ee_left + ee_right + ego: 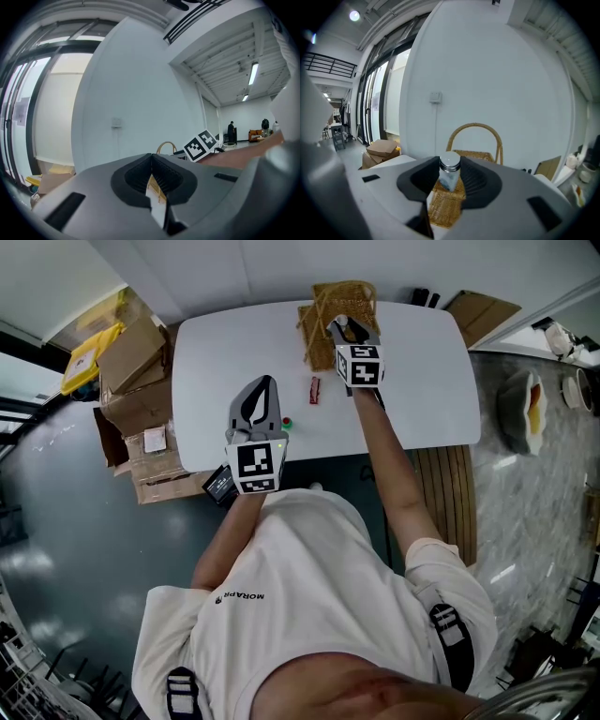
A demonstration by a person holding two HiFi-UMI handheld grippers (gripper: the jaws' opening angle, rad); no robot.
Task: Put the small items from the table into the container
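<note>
Jar (450, 174) pinched in the right tongs (347, 331) hangs over the basket (328, 298), so lower it well inside before spreading them; left tongs (151, 158) pressed together, seemingly empty, above the tabletop (216, 352).

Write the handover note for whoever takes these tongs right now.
Left tongs: shut, empty, over the near edge of the table.
Right tongs: shut on a small jar with a metal lid, over the wicker basket.
On the table: a red item mid-table; a small green item beside the left tongs.
Done: jar picked up and at the basket. I cannot tell what the basket already holds.
Left: release the jar into the basket, then fetch the red and green items.
</note>
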